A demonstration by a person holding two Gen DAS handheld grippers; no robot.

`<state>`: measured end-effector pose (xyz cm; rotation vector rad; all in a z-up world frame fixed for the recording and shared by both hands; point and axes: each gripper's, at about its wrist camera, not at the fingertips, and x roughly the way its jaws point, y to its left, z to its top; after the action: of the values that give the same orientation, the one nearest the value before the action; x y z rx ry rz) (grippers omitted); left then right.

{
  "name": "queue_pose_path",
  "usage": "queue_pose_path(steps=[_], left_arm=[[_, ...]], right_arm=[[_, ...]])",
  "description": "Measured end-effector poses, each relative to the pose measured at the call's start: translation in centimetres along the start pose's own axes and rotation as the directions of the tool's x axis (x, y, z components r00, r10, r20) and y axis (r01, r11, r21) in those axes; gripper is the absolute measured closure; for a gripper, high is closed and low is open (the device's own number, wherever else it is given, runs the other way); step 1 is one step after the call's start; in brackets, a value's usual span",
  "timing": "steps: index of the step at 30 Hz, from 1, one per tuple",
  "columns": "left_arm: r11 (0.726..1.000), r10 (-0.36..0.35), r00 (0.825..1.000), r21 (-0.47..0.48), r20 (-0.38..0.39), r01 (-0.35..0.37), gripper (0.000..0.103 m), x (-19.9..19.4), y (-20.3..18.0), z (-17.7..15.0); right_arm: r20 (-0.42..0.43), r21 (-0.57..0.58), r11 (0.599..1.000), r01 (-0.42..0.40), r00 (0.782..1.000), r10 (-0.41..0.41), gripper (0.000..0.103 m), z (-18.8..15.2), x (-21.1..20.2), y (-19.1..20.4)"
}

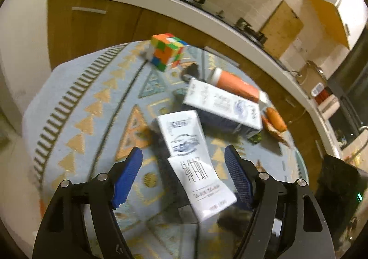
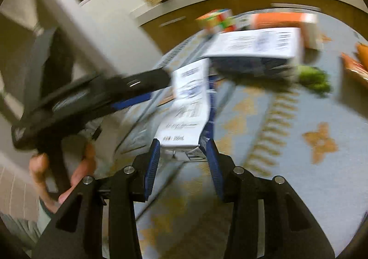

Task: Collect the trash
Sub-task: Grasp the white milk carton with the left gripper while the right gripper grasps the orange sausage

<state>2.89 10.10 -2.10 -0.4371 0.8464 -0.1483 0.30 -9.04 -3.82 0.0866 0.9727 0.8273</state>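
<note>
A small white milk carton [image 2: 188,102] is tilted above the patterned cloth, and my right gripper [image 2: 182,160] is shut on its near end. In the left wrist view the same carton [image 1: 184,139] lies between the blue pads [image 1: 128,176] of my left gripper [image 1: 184,176], which is open wide and does not touch it. The right wrist view shows the left gripper [image 2: 158,89] coming in from the left beside the carton, with a hand [image 2: 57,178] on its handle. A bigger white carton [image 1: 223,105] lies on its side further back.
On the blue patterned tablecloth [image 1: 92,109] are a colour cube [image 1: 168,51], an orange tube [image 1: 234,84], a carrot-like piece [image 1: 274,118] and a green scrap [image 1: 255,138]. A black object with a green light [image 1: 340,190] stands at the right. Behind runs a kitchen counter [image 1: 230,27].
</note>
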Motion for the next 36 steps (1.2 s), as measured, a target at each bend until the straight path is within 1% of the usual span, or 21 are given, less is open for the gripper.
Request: queue_pose_path(steps=[2,4,5,8,10,12,13,14,16,17,18,19,20,22,25,28,31,34,35,36], left_arm=[[1.0,0.002,1.0,-0.002,-0.031,-0.002,0.031,0.2,0.1,0.0],[1.0,0.003,0.998,0.007,-0.055,-0.003,0.025,0.7,-0.6,-0.3],[1.0,0.023,0.998,0.019,-0.06,-0.022,0.021,1.1,-1.2,-0.5],[0.995,0.076,0.994,0.073,-0.074,-0.071,0.021,2.5,-3.1,-1.5],[0.989,0.121,0.989,0.098,-0.085,-0.113,0.021,3.5,-4.1,-1.9],[0.979,0.18,0.978,0.116,-0.101,-0.168,0.021,4.6,-5.0,-2.3],[0.969,0.225,0.97,0.13,-0.094,-0.212,0.021,5.1,-5.4,-2.6],[0.961,0.251,0.964,0.145,-0.084,-0.237,0.023,5.2,-5.7,-2.8],[0.942,0.296,0.953,0.184,-0.059,-0.281,0.031,5.5,-6.3,-3.1],[0.935,0.31,0.949,0.195,-0.05,-0.295,0.04,5.5,-6.5,-3.1],[0.926,0.329,0.943,0.211,-0.039,-0.314,0.046,5.5,-6.7,-3.2],[0.921,0.336,0.941,0.221,-0.033,-0.321,0.05,5.4,-6.8,-3.3],[0.919,0.336,0.941,0.231,-0.028,-0.321,0.051,5.4,-6.8,-3.3],[0.923,0.324,0.946,0.229,-0.025,-0.31,0.052,5.3,-6.7,-3.3],[0.933,0.3,0.954,0.21,-0.003,-0.293,0.052,4.6,-6.4,-3.3],[0.939,0.279,0.96,0.199,0.034,-0.28,0.052,3.4,-6.2,-3.0],[0.945,0.261,0.962,0.181,0.083,-0.272,0.052,2.0,-6.2,-2.3],[0.95,0.241,0.964,0.175,0.114,-0.258,0.052,1.2,-6.2,-1.3],[0.95,0.24,0.963,0.174,0.12,-0.258,0.052,1.0,-6.3,-1.2],[0.951,0.235,0.964,0.176,0.128,-0.255,0.052,0.9,-6.3,-0.9]], right_arm=[[0.017,-0.043,0.997,0.058,0.998,-0.057,0.064,-0.3,-0.5,0.9],[0.045,-0.055,0.989,0.134,0.99,-0.131,0.064,-0.4,-1.7,0.6],[0.055,-0.048,0.987,0.156,0.987,-0.153,0.064,-0.3,-2.1,0.2],[0.082,0.013,0.978,0.207,0.975,-0.207,0.064,-0.2,-4.0,-2.1],[0.102,0.037,0.962,0.271,0.956,-0.274,0.064,-0.2,-5.2,-3.3],[0.128,0.06,0.945,0.323,0.936,-0.328,0.063,-0.2,-6.5,-4.6],[0.145,0.08,0.935,0.347,0.924,-0.355,0.063,-0.1,-7.4,-5.2],[0.159,0.102,0.925,0.367,0.912,-0.379,0.061,0.0,-8.1,-5.9],[0.177,0.166,0.903,0.397,0.888,-0.424,0.06,-0.1,-9.8,-7.6],[0.179,0.188,0.896,0.403,0.883,-0.435,0.06,-0.1,-10.4,-8.4],[0.183,0.209,0.888,0.41,0.875,-0.448,0.06,-0.2,-11.0,-9.1],[0.185,0.226,0.878,0.422,0.866,-0.464,0.06,-0.3,-11.5,-9.8],[0.187,0.239,0.87,0.432,0.859,-0.477,0.06,-0.2,-11.8,-10.2],[0.191,0.279,0.849,0.449,0.841,-0.507,0.058,-0.1,-12.7,-11.5],[0.202,0.314,0.832,0.458,0.824,-0.53,0.058,0.4,-14.0,-12.8],[0.208,0.326,0.807,0.492,0.795,-0.57,0.057,1.9,-14.8,-14.6],[0.185,0.316,0.784,0.534,0.776,-0.603,0.057,4.1,-13.8,-16.5],[0.153,0.305,0.771,0.56,0.77,-0.62,0.057,5.9,-12.3,-18.2],[0.141,0.303,0.769,0.564,0.771,-0.621,0.057,6.2,-11.8,-18.8],[0.123,0.3,0.77,0.564,0.777,-0.617,0.057,6.7,-11.1,-19.4]])
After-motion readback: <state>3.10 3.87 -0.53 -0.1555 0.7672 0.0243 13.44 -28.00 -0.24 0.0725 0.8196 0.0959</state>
